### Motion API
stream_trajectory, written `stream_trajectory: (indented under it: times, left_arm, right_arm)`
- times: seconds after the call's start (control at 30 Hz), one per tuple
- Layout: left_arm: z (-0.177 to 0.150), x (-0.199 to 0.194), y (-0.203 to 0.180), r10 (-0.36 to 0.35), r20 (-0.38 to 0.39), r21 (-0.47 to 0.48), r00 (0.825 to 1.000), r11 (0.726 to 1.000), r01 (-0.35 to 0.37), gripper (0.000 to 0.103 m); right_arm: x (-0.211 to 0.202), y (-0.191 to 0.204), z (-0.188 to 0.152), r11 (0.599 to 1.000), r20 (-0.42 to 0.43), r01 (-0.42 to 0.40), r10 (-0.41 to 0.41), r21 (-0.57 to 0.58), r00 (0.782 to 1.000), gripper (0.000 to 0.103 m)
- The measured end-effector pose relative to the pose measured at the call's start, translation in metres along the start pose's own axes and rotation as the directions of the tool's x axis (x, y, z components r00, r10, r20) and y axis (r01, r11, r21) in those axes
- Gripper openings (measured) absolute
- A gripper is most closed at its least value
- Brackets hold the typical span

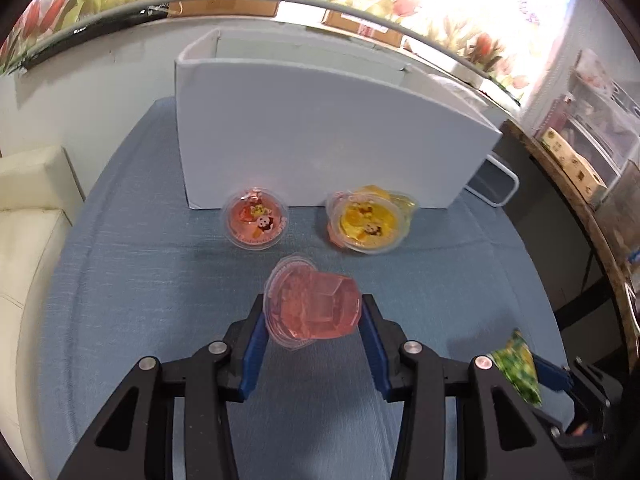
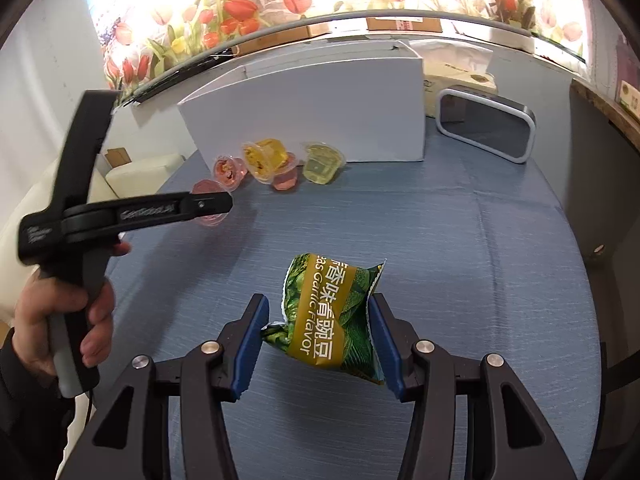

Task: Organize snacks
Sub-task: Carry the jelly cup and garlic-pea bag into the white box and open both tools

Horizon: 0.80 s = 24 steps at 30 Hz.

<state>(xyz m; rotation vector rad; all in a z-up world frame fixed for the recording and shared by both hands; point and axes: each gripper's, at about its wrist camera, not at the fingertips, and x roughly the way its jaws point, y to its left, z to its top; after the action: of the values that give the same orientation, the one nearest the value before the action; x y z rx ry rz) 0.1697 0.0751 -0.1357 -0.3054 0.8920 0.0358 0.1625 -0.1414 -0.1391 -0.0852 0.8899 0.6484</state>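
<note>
My left gripper (image 1: 314, 316) is shut on a pink jelly cup (image 1: 312, 306), held tilted on its side just above the blue cloth. Beyond it a pink-lidded jelly cup (image 1: 256, 220) and a yellow jelly cup (image 1: 366, 224) sit against the white box (image 1: 320, 136). My right gripper (image 2: 320, 320) is shut on a green pea snack bag (image 2: 334, 320) and holds it above the cloth; the bag also shows in the left wrist view (image 1: 516, 366). The right wrist view shows the left gripper (image 2: 208, 206) with its cup and several jelly cups (image 2: 276, 160) by the box (image 2: 312, 116).
A blue cloth (image 2: 460, 260) covers the table. A grey-framed rectangular device (image 2: 486, 124) stands right of the white box. Cardboard boxes (image 2: 404, 24) line the far edge under a tulip-print wall. A cream sofa (image 1: 28, 208) lies left of the table.
</note>
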Motion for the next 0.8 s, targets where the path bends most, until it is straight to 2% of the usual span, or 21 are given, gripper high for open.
stream_trajectory:
  times: [0.2, 0.37, 0.6, 0.7, 0.8]
  left_arm:
    - [0.008, -0.031, -0.003, -0.019, 0.044, 0.027, 0.999, 0.999, 0.018, 0.048]
    - [0.035, -0.057, -0.004, -0.031, 0.103, 0.052, 0.994, 0.998, 0.026, 0.049]
    - [0.101, -0.071, -0.012, -0.046, 0.163, 0.090, 0.986, 0.995, 0.032, 0.049]
    - [0.135, -0.061, -0.015, -0.067, 0.162, 0.091, 0.985, 0.994, 0.053, 0.048]
    - [0.166, -0.044, -0.014, -0.060, 0.165, 0.099, 0.984, 0.994, 0.044, 0.048]
  right_arm:
    - [0.001, 0.017, 0.017, 1.000, 0.017, -0.020, 0.020, -0.012, 1.000, 0.056]
    - [-0.007, 0.024, 0.050, 0.999, 0.072, -0.026, 0.029, -0.039, 0.997, 0.056]
    - [-0.009, 0.019, 0.136, 0.997, 0.160, -0.028, 0.038, -0.066, 0.986, 0.056]
    - [0.000, 0.011, 0.179, 0.996, 0.174, -0.011, 0.026, -0.083, 0.984, 0.056]
    - [0.019, 0.000, 0.215, 0.995, 0.163, 0.000, 0.016, -0.098, 0.986, 0.056]
